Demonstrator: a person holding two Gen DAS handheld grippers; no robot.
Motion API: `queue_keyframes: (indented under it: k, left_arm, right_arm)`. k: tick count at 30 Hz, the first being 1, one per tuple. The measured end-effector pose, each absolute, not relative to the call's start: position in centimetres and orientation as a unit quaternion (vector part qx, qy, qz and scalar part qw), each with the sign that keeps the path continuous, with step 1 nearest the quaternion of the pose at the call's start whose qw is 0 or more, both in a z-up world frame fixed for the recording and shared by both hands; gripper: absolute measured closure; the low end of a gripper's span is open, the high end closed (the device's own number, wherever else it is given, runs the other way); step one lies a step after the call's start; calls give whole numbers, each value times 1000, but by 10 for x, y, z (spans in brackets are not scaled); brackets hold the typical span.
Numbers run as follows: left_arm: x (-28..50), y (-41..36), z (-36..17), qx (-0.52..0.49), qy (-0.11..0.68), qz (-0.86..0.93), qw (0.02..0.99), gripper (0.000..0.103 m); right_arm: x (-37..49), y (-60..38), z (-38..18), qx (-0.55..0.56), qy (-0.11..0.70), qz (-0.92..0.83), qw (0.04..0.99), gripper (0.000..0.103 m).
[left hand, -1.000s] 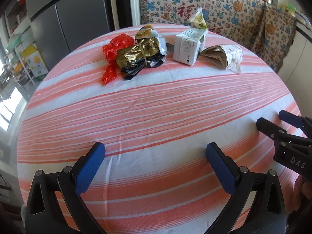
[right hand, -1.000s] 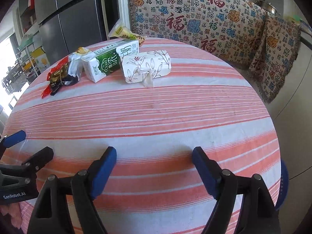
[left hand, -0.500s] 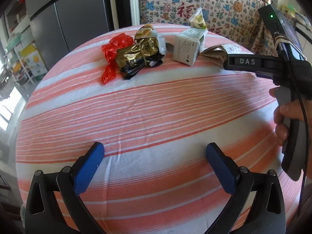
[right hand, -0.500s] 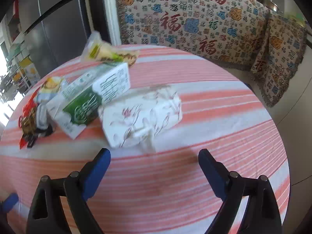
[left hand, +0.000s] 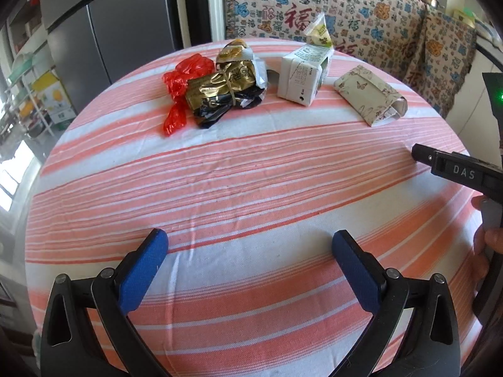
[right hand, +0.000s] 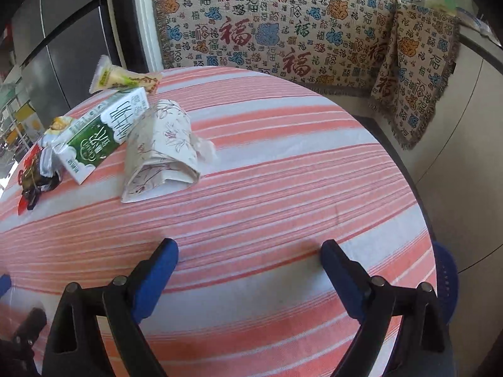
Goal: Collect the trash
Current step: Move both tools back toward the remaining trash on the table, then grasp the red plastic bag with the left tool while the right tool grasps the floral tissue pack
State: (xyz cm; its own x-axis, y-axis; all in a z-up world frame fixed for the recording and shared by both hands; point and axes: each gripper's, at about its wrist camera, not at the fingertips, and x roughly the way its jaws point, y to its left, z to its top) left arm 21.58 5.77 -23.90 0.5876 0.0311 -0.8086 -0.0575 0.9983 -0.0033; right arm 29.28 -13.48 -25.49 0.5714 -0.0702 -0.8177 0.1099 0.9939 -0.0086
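A round table covered in a pink-and-white striped cloth (left hand: 251, 188) held a row of litter along its far side. From the left wrist view, the row ran left to right: a crumpled red plastic wrapper (left hand: 180, 86), touching a gold and black foil packet (left hand: 224, 89) with a small yellow-topped wrapper behind it, then a white and green milk carton (left hand: 303, 75) lying on its side, then a flattened beige paper pack printed with flowers and butterflies (left hand: 369, 95) at the right end. A pale yellow-green snack sachet (left hand: 320, 31) showed behind the carton, at the table's far edge.

The left gripper (left hand: 250, 245) hung over the near part of the cloth, its blue-padded jaws spread wide with nothing between them. The litter lay well apart from it.

The right gripper (right hand: 248, 254) also stood spread wide and empty — its jaws had just been opening, with only bare striped cloth between the blue pads. In its own view the floral paper pack (right hand: 160, 150) lay ahead and to the left of the jaws, near but not touching, with the milk carton (right hand: 105, 130) just beside it on the left and the sachet (right hand: 122, 78) farther back. In the left wrist view, the right tool's black body marked "DAS" came in from the right edge, with part of a hand (left hand: 485, 245) on its handle.

A patterned woven throw (right hand: 283, 31) with red characters hung behind the table.
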Motion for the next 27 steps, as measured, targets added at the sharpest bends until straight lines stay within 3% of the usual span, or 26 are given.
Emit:
queue_keyframes:
  k: [7, 12, 23, 24, 27]
  left_arm:
    - [212, 91, -208, -64, 425, 33, 902, 1]
    - [258, 147, -176, -141, 417, 24, 897, 1]
    - [380, 150, -202, -99, 451, -35, 886, 2]
    - [384, 149, -206, -93, 456, -37, 884, 6]
    - [390, 146, -214, -98, 462, -52, 880, 37]
  right_arm:
    - [291, -138, -257, 30, 459, -45, 887, 8]
    - [291, -139, -258, 29, 459, -46, 887, 8]
    - [289, -140, -259, 29, 458, -46, 888, 8]
    - [289, -140, -259, 29, 457, -45, 888, 8]
    - [288, -140, -260, 29, 457, -45, 888, 8]
